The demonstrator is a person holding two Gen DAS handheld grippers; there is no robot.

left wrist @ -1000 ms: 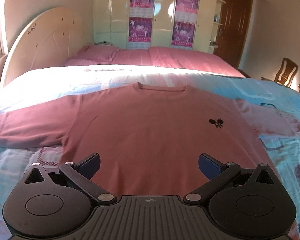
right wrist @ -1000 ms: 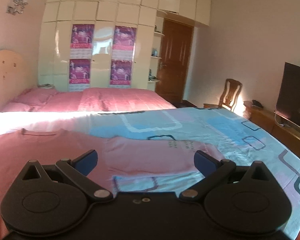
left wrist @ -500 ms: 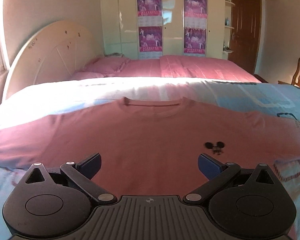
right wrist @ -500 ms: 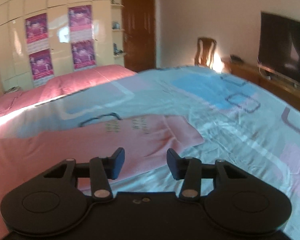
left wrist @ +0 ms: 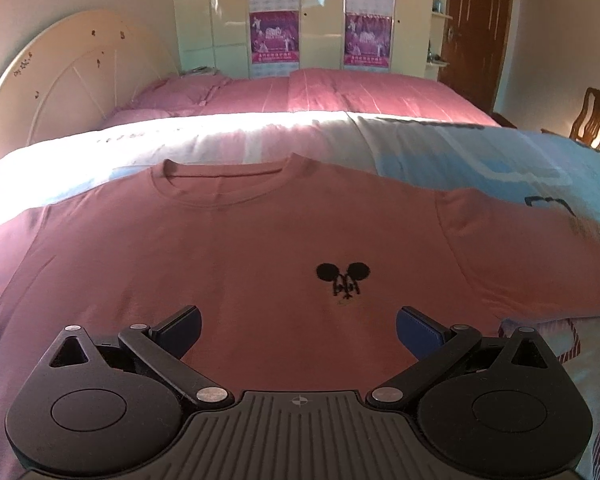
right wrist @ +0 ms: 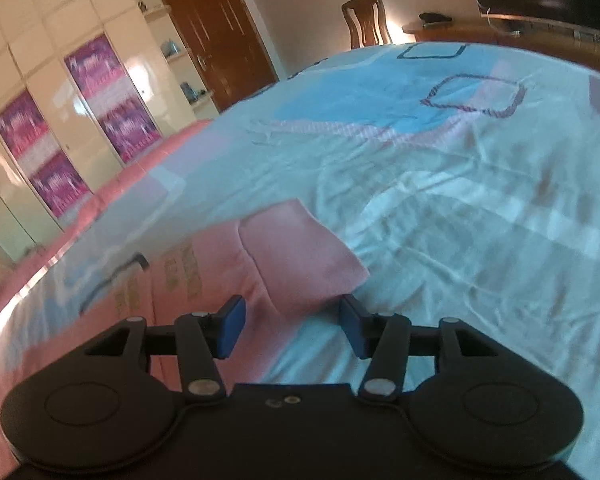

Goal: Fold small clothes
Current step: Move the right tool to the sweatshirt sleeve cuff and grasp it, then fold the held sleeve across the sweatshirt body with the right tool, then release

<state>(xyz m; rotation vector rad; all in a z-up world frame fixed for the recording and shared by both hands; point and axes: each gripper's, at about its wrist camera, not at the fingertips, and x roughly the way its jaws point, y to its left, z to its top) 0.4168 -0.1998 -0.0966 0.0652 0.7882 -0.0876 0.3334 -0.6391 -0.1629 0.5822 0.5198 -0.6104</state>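
- Bedspread point(right wrist: 460, 184) is lying bare around my pink T-shirt point(left wrist: 260, 248).
- Left gripper point(left wrist: 298, 330) is hovering wide open, empty.
- Right gripper point(right wrist: 292, 330) is opening, straddling the sleeve point(right wrist: 300, 256).

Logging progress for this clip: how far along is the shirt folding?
Done: the pink T-shirt lies spread flat, front up, on the bedspread. In hand: the right gripper, jaws opening and empty, lines up on the sleeve; the left gripper is open over the chest. Left: every fold; none shows yet.
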